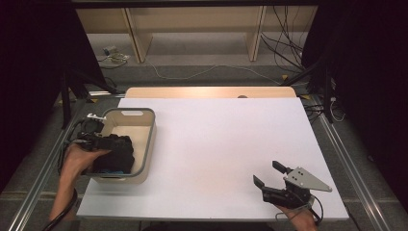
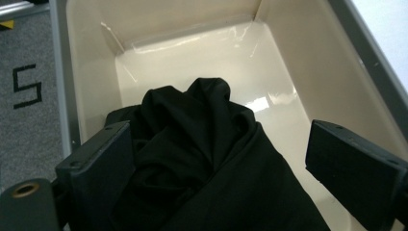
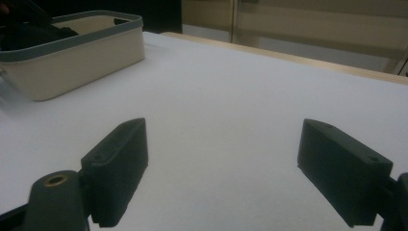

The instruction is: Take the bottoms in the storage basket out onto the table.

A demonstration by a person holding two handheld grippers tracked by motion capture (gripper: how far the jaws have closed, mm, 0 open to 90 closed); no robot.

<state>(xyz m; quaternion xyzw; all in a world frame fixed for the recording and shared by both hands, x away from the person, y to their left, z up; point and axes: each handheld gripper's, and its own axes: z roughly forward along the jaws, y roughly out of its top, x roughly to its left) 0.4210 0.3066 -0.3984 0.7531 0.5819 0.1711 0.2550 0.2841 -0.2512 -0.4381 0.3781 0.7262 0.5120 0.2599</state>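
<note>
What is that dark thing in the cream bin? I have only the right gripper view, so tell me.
Observer: A black cloth, bunched at the end of the bin nearest the person.
Operator: Report the left gripper's jaws.
Observer: The left gripper is open, with one jaw on either side of the cloth. The jaw at the right of the left gripper view is clear of the fabric.
Operator: Describe the bin's far end.
Observer: Its floor there is bare and glossy, with no cloth on it.
</note>
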